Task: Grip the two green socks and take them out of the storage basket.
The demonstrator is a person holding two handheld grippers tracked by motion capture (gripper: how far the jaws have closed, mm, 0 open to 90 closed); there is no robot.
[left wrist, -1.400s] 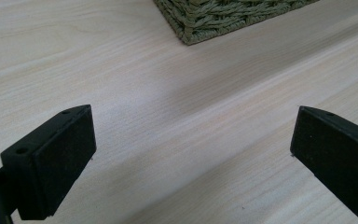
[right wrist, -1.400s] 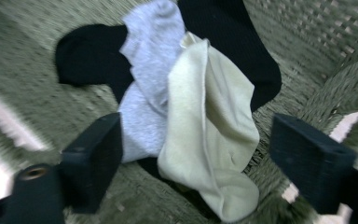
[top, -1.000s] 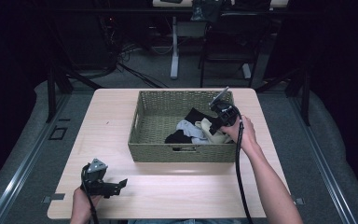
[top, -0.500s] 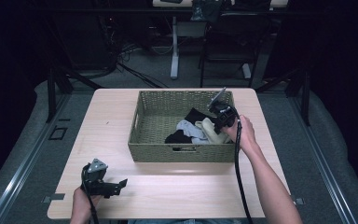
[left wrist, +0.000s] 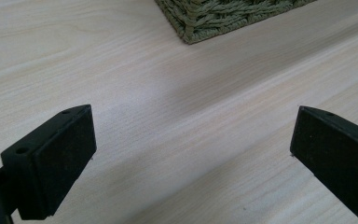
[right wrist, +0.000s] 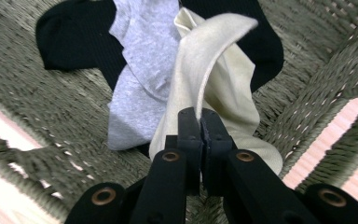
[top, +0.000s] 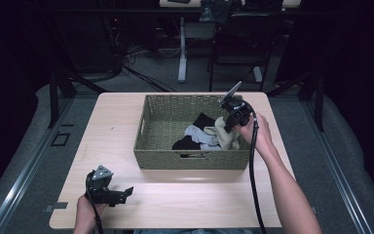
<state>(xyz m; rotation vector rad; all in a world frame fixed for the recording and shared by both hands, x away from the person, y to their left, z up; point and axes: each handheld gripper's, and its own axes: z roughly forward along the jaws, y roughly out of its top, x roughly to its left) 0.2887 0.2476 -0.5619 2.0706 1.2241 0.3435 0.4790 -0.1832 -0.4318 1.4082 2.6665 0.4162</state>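
The right gripper (right wrist: 199, 122) has just been closing and now pinches a fold of the cream sock (right wrist: 214, 88) between its jaws, inside the basket (top: 160, 141) by its right wall; the right forearm reaches in from the table's (top: 117, 126) near edge; the left gripper (top: 119, 194) rests at the table's near left corner, jaws wide apart and holding nothing.

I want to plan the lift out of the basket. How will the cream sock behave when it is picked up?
Probably floppy: the cream sock folds over and drapes from the right gripper, which is shut on its edge. Likely light, since a thin pinch holds it. It may drag the grey sock it lies against.
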